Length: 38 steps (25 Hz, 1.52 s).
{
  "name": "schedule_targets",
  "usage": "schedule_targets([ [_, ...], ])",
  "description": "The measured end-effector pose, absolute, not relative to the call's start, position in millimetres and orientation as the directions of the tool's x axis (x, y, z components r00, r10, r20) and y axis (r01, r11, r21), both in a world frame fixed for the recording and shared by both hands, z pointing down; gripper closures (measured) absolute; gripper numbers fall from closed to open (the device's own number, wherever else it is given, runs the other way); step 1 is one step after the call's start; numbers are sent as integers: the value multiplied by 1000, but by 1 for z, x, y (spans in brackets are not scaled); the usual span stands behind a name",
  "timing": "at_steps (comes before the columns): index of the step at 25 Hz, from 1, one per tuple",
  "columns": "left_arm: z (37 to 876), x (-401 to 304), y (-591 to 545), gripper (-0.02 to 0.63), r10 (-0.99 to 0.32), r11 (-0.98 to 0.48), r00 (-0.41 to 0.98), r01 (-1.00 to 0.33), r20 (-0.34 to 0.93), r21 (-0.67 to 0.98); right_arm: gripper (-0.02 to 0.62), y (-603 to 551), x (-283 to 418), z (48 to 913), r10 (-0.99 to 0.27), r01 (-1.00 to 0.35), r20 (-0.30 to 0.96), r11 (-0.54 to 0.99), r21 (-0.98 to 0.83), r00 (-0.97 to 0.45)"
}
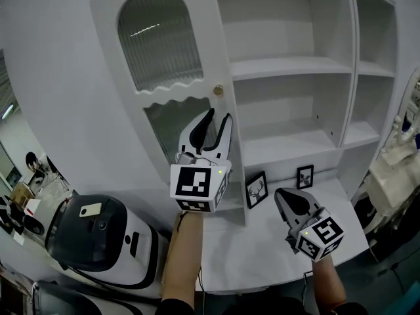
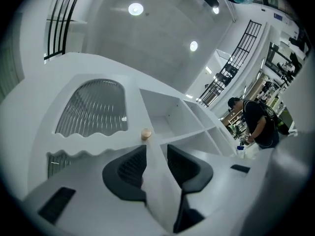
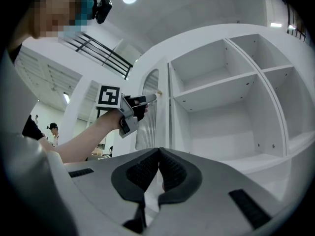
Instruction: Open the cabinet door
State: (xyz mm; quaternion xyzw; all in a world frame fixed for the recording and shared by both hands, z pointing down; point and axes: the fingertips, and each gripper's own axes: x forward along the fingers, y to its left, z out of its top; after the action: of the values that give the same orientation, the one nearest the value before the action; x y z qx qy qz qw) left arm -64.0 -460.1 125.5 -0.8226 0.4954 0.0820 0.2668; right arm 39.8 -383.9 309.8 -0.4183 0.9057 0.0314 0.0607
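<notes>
The white cabinet door [image 1: 111,77] with its arched ribbed glass pane [image 1: 157,38] stands swung out to the left, and the bare shelves [image 1: 289,64] show behind it. A small brass knob [image 1: 218,90] sits near the door's free edge. My left gripper [image 1: 218,118] is raised just below that knob, open, with nothing pressed between its pads. In the left gripper view the knob [image 2: 145,133] lies a little above the gripper [image 2: 155,151], and the door's edge shows through the gap. My right gripper [image 1: 283,195] hangs lower at the right, shut and empty [image 3: 158,151].
Two small framed pictures [image 1: 256,189] [image 1: 304,176] lean on the cabinet's counter [image 1: 262,241]. A white and black machine [image 1: 98,235] stands at the lower left. A narrower shelf column [image 1: 374,64] adjoins on the right. A person [image 2: 256,122] stands far off in the room.
</notes>
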Motion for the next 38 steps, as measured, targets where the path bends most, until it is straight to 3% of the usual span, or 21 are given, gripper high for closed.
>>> schedule_targets([
  [21,79,-59,-494,449,-777,-225,373,-917,-507,-330,577,-413,73,306,-743,-751,-149,660,-3,-653],
  [26,75,-59,-493,502,-782,-205,353,-924,-513,-323,577,-411,76,306,-743,-751,-147,660,1,-653],
  [38,80,-58,-492,520,-799,-198,338,-929,-497,-313,577,-407,84,306,-744,-753,-152,657,4,-650],
])
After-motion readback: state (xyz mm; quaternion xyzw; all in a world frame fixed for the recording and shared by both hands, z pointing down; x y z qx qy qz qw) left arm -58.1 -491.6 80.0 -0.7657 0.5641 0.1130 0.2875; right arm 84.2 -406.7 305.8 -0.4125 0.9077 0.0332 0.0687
